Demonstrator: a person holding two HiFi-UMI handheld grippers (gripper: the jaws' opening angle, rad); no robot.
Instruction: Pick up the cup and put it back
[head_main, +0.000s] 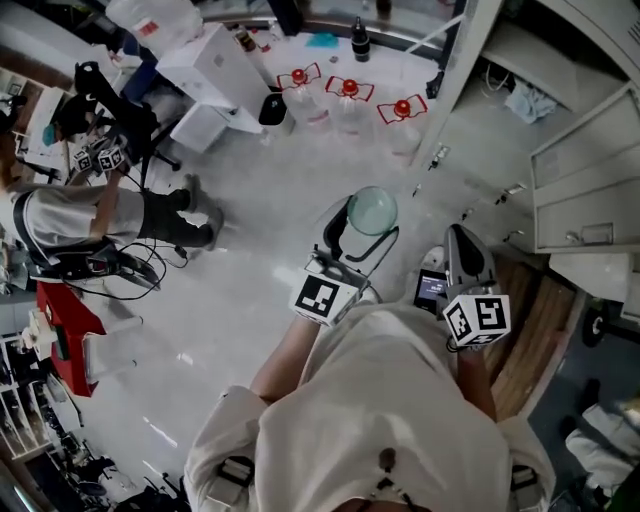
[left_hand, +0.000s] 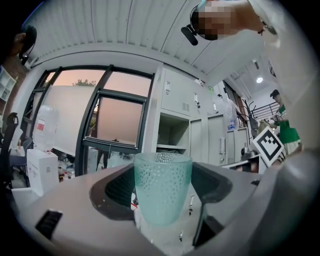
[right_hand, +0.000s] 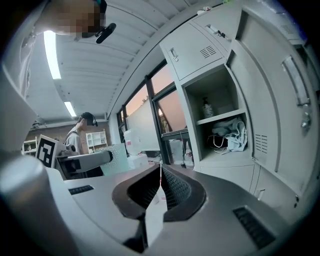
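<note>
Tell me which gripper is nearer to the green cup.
Left. The left gripper holds the cup between its jaws; the right gripper is apart from it, to its right, shut and empty.

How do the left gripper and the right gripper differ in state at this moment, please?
The left gripper has its jaws wide apart; the right gripper has them together. The left gripper holds the upright green cup between its pads; the right gripper holds nothing. Both are held out side by side in front of the person.
</note>
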